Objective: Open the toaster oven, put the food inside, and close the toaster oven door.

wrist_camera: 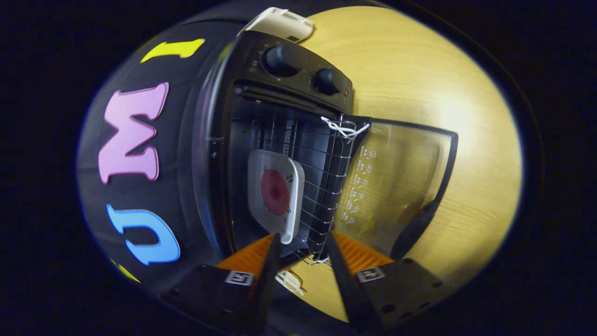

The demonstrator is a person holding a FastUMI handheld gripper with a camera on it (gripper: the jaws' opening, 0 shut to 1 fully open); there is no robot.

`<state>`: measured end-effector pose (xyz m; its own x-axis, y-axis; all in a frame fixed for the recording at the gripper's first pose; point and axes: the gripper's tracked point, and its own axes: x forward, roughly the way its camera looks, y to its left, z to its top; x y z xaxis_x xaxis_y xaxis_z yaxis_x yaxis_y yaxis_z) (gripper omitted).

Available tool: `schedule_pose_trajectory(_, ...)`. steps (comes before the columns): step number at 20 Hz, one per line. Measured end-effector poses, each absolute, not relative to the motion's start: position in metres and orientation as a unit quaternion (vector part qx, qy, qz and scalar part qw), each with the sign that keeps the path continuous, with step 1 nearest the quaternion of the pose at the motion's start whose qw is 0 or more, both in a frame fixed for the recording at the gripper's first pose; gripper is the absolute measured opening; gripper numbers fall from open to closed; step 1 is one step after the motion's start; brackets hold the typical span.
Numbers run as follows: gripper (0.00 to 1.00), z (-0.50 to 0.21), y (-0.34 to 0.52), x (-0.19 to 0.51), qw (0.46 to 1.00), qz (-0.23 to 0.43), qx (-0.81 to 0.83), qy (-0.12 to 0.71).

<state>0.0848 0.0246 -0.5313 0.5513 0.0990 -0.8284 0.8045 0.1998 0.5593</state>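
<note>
Toaster oven [280,88] open, plate [275,193] inside; gripper [303,242] jaws apart.

Bright glare washes the wooden tabletop [466,116] beyond the gripper [303,242], whose fingers stand apart. The toaster oven [280,93] interior stays dim, and fisheye distortion curves the edges.

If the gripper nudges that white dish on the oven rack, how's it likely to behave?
The white dish looks rigid and smooth, so it would probably slide along the wire rack rather than bend. Being shallow and flat, it seems unlikely to tip. The open gripper sits just short of its near edge.
</note>
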Motion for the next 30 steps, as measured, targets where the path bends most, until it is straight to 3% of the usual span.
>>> schedule_pose_trajectory(2, 0.92, -0.520, 0.025, 0.060, 0.693, -0.240, 0.543, 0.409)
schedule_pose_trajectory(4, 0.93, -0.507, 0.030, 0.044, 0.708, -0.209, 0.524, 0.424)
schedule_pose_trajectory(6, 0.99, -0.495, 0.040, 0.031, 0.738, -0.165, 0.484, 0.441)
schedule_pose_trajectory(11, 0.99, -0.493, 0.032, -0.012, 0.859, -0.033, 0.150, 0.488)
schedule_pose_trajectory(20, 1.00, -0.578, 0.037, -0.066, 0.820, -0.024, 0.058, 0.569)
schedule_pose_trajectory(30, 1.00, -0.627, 0.013, -0.033, 0.821, -0.075, 0.013, 0.566)
